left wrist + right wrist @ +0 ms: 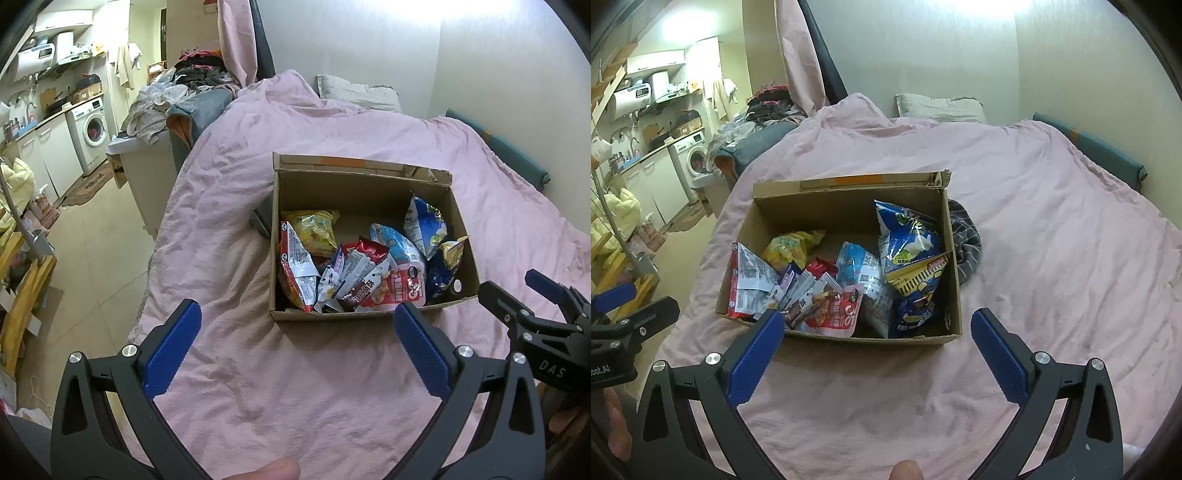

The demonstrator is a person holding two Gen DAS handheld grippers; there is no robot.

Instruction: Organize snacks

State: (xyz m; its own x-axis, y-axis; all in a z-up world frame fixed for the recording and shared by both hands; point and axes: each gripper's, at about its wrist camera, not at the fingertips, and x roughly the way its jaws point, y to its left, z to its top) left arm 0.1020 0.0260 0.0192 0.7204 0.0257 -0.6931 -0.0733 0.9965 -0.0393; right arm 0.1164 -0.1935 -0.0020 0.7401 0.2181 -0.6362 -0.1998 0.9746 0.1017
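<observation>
An open cardboard box (pixel 369 195) (pixel 846 210) sits on a pink bedspread. It holds several snack bags: a yellow bag (pixel 317 232) (pixel 792 249), a red and white bag (pixel 391 288) (pixel 834 314), and blue bags (pixel 424 225) (pixel 908 236) on the right side. My left gripper (pixel 295 332) is open and empty, above the bedspread just in front of the box. My right gripper (pixel 877 339) is open and empty, at the box's near edge; it also shows at the right of the left wrist view (pixel 517 295).
The pink bedspread (pixel 295 387) (pixel 1052 221) covers the bed. A grey striped cloth (pixel 967 243) lies right of the box. A dark object (pixel 262 221) lies left of it. A pillow (pixel 938 107) is at the head. Clothes, a washing machine (pixel 92 129) and floor lie left.
</observation>
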